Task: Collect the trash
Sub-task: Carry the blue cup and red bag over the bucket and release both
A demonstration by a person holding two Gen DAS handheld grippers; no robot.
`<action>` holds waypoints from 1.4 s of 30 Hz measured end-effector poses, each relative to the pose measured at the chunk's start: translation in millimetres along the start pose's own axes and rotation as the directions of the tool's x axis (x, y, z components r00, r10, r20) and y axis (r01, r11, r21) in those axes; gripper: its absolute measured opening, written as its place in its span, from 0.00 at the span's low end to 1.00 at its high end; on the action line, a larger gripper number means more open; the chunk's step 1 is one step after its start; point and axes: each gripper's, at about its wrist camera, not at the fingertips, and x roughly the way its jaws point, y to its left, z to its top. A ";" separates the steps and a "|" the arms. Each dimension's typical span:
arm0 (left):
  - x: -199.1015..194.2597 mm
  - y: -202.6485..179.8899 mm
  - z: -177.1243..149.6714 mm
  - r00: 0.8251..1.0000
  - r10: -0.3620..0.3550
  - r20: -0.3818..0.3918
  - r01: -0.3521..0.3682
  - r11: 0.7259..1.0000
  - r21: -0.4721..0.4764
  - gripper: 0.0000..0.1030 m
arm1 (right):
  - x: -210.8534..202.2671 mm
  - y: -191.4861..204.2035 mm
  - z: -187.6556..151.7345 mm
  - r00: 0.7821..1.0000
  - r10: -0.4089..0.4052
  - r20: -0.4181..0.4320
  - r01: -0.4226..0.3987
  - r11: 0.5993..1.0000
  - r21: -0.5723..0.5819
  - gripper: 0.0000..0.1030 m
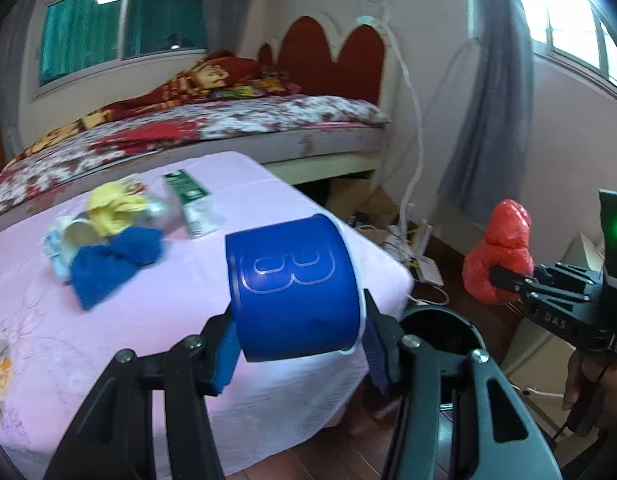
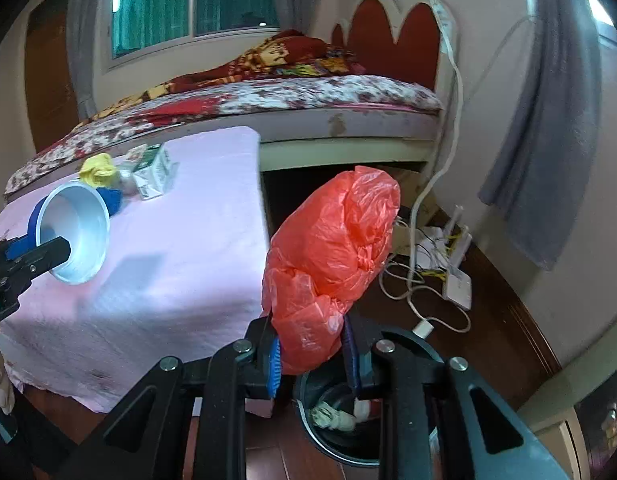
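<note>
L gripper [image 1: 298, 344] clamped on a blue cup [image 1: 292, 288], pads pressing both sides; cup lies on its side in the grip, embossed "3" facing the cam, white inside seen from the R wrist view, mouth turned toward that cam. Cup held above the near right corner of the table [image 1: 156, 320], which has a pink cloth over it. R gripper [image 2: 308, 364] closed narrow on a red plastic bag [image 2: 332, 248]; bag bunched, standing up above the jaws, pinched at its lower end. Bag is held off the table's right edge, above the floor. Bin [image 2: 336, 432] directly below R gripper, dark round rim, on wood floor; inside it crumpled white and red scraps, kind can't tell. In L wrist view the bin rim sits just right of the cup, partly behind the finger. Remaining trash on table, far left: yellow crumpled wrapper [image 1: 112, 208], blue crumpled piece [image 1: 116, 264], green/white carton [image 1: 192, 204], pale bits beside them, blurred. All grouped close together, well apart from the cup. Bed [image 1: 228, 120] beyond table, red headboard, curtain at right, cables on floor by the wall. A hand [image 1: 584, 384] shows at the R gripper's handle.
</note>
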 end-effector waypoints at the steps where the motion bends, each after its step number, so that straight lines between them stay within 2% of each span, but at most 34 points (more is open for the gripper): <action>1: 1.8 -8.8 0.2 1.000 -0.015 -0.003 0.015 1.000 0.013 0.52 | -1.2 -5.3 -2.6 1.000 -0.007 -0.002 0.007 1.000 0.005 0.26; 11: 19.0 -68.7 -2.1 0.993 -0.115 -0.041 0.118 0.989 0.088 0.52 | -11.6 -59.7 -35.8 0.997 -0.061 -0.038 0.063 0.996 0.066 0.26; 17: 31.3 -103.4 -8.1 0.979 -0.186 -0.078 0.195 0.973 0.126 0.52 | -7.0 -80.2 -56.2 0.995 -0.062 -0.082 0.069 0.994 0.080 0.26; 20: 36.9 -114.5 -12.1 0.968 -0.234 -0.094 0.245 0.959 0.141 0.52 | -1.2 -87.8 -66.7 0.993 -0.054 -0.105 0.063 0.994 0.085 0.26; 26: 57.9 -132.3 -28.7 0.942 -0.295 -0.161 0.320 0.933 0.161 0.52 | 23.5 -101.4 -94.8 0.978 -0.048 -0.205 0.065 0.995 0.078 0.26; 31: 94.0 -146.8 -46.0 0.920 -0.307 -0.245 0.351 0.922 0.165 0.52 | 44.4 -115.0 -118.5 0.962 -0.032 -0.270 0.055 0.995 0.079 0.26; 34: 117.0 -157.4 -58.3 0.907 -0.308 -0.288 0.367 0.913 0.179 0.52 | 57.9 -123.6 -130.2 0.961 0.031 -0.275 -0.001 0.994 0.107 0.26; 38: 140.9 -161.7 -69.2 0.889 -0.307 -0.339 0.379 0.909 0.171 0.52 | 80.3 -123.5 -139.8 0.949 0.065 -0.310 -0.042 0.996 0.079 0.26; 42: 164.1 -159.1 -78.5 0.863 -0.321 -0.390 0.397 0.909 0.129 0.52 | 104.1 -122.5 -143.3 0.938 0.092 -0.335 -0.079 0.995 0.054 0.26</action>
